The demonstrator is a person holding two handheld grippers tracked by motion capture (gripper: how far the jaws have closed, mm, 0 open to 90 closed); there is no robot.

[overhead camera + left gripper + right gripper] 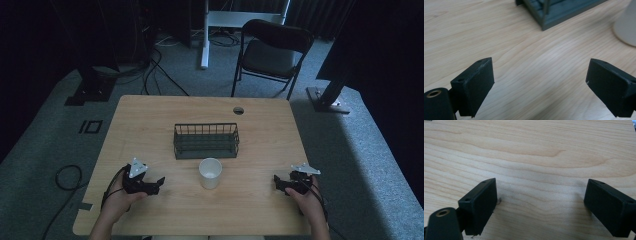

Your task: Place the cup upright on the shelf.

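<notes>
Both hands low at the table's (150,112) near edge. Left gripper (159,183) at about 8 o'clock from the white paper cup (210,172), jaws spread wide, nothing between them; in the left gripper view, bare wood lies between the jaws, with the cup's base (626,27) at 2 o'clock. Right gripper (276,182) at 4 o'clock from the cup, jaws equally wide and empty. Cup stands upright, just in front of the dark wire basket (206,140), apart from it. I judge this the start: nothing grasped. Next move, I think: swing one gripper in to straddle the cup wall and close gently, since thin paper crushes.
</notes>
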